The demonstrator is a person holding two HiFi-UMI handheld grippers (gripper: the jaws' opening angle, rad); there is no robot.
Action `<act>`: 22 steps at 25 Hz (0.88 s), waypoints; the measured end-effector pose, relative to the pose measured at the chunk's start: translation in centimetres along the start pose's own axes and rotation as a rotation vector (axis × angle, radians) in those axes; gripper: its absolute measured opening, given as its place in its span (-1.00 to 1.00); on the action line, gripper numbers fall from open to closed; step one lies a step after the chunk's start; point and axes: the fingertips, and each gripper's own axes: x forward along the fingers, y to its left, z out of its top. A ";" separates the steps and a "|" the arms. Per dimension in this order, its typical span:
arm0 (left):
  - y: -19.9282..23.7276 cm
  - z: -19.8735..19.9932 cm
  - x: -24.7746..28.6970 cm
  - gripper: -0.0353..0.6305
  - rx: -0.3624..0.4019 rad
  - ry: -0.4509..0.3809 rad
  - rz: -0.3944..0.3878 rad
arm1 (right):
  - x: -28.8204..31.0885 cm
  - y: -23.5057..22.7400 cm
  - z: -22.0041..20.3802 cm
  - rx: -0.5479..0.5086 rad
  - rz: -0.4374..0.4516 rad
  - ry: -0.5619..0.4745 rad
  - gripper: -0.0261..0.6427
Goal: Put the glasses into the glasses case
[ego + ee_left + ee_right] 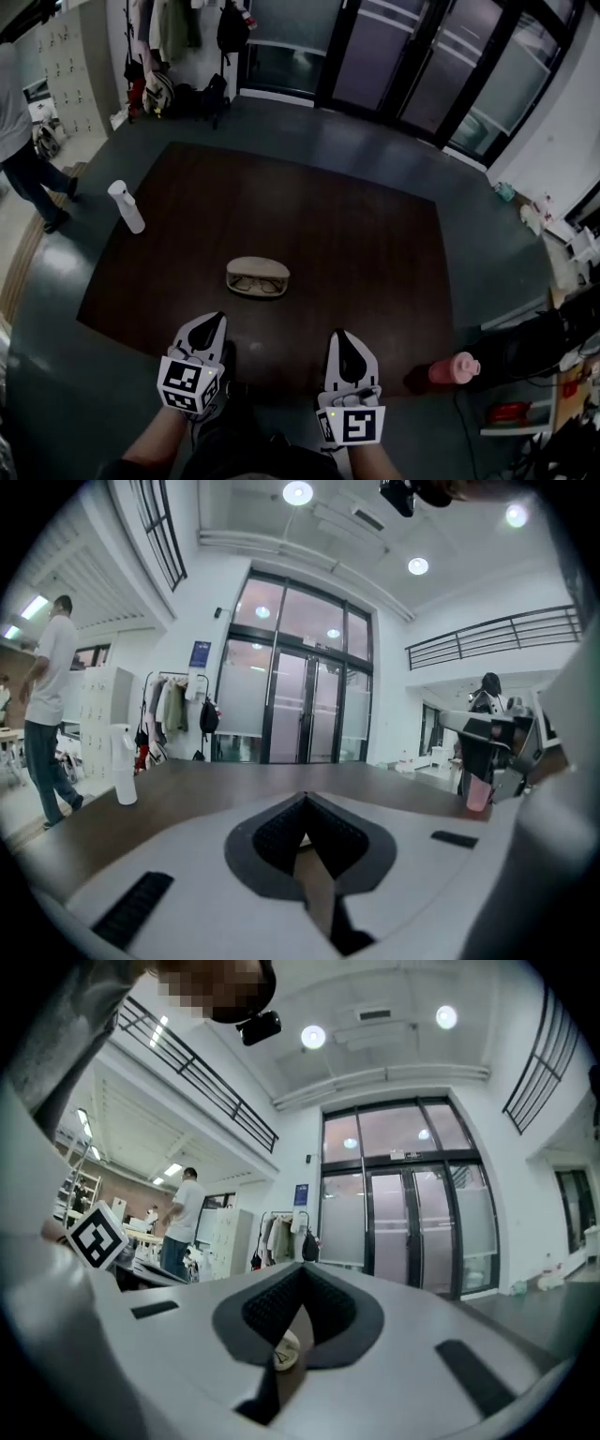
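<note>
My left gripper (214,323) and right gripper (345,339), jaws pressed together and empty, over the table's (375,234) near edge; glasses case (258,272) mid-table, well apart.

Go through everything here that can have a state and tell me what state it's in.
left gripper: shut, empty.
right gripper: shut, empty.
glasses case: open, it seems.
glasses: lying in the case.
spray bottle: upright.
pink bottle: upright.

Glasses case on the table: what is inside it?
A pair of dark-rimmed glasses lies in the open glasses case. Whatever might lie beneath them is covered and cannot be seen.
</note>
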 end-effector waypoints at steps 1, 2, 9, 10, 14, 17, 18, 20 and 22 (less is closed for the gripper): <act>-1.2 0.6 -1.4 -0.88 0.000 -0.019 0.011 | -1.8 -0.4 0.8 0.012 0.009 -0.018 -0.96; -2.6 1.1 -2.8 -0.88 -0.002 -0.038 0.020 | -3.6 -0.8 1.5 0.021 0.019 -0.033 -0.96; -12.9 2.9 -11.1 -0.88 -0.037 -0.162 0.039 | -15.2 -3.3 4.0 0.063 0.002 -0.075 -0.96; -14.6 3.0 -12.2 -0.88 -0.037 -0.170 0.033 | -16.6 -3.6 4.3 0.075 0.003 -0.078 -0.96; -18.7 3.1 -15.8 -0.88 -0.037 -0.177 0.037 | -20.4 -3.5 5.3 0.138 0.027 -0.086 -0.96; -20.1 3.1 -18.0 -0.88 -0.046 -0.187 0.048 | -21.8 -2.9 5.7 0.161 0.032 -0.081 -0.96; -20.4 3.1 -18.7 -0.88 -0.052 -0.188 0.052 | -22.1 -2.7 6.0 0.152 0.035 -0.080 -0.96; -20.9 3.0 -19.7 -0.88 -0.063 -0.185 0.063 | -22.6 -1.9 6.4 0.124 0.055 -0.079 -0.96; -21.2 2.9 -20.5 -0.88 -0.067 -0.187 0.070 | -22.9 -0.9 6.6 0.105 0.087 -0.076 -0.96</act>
